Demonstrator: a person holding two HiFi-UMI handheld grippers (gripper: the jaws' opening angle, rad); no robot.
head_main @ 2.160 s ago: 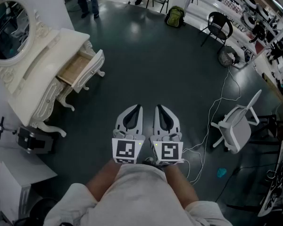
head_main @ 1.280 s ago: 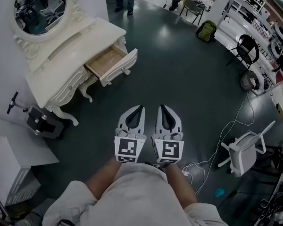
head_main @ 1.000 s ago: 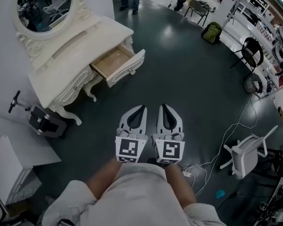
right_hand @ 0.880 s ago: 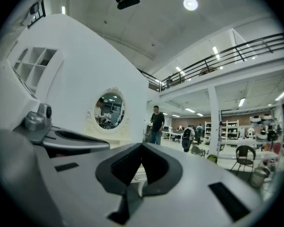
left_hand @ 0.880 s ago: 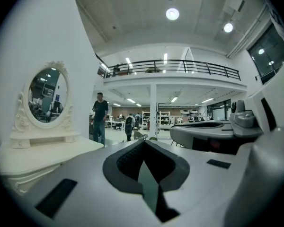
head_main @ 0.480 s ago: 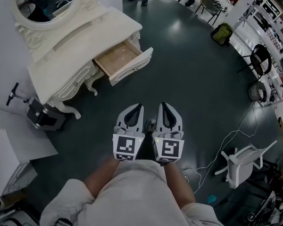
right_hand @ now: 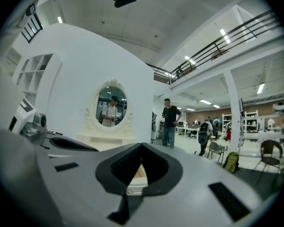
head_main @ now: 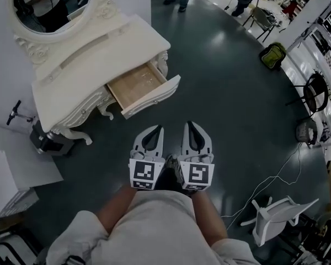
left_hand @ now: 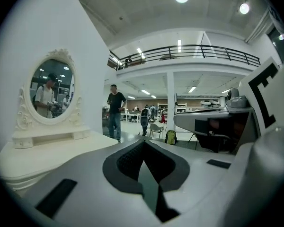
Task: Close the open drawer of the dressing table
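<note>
Approach, seemingly: left gripper [head_main: 156,128] and right gripper [head_main: 189,125], shut and empty, hung short of the cream dressing table's [head_main: 94,51] open wooden drawer [head_main: 137,85], which wanted pushing.

Cream-white dressing table [head_main: 99,54], tan drawer [head_main: 137,85] (inside only), dark grey-green floor [head_main: 231,115].

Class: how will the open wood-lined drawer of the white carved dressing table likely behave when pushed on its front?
The open wood-lined drawer looks like a rigid box, so it should probably slide in without flexing. It appears empty, so likely light. The white carved dressing table stands on slim curved legs, so a hard shove might shift it.
</note>
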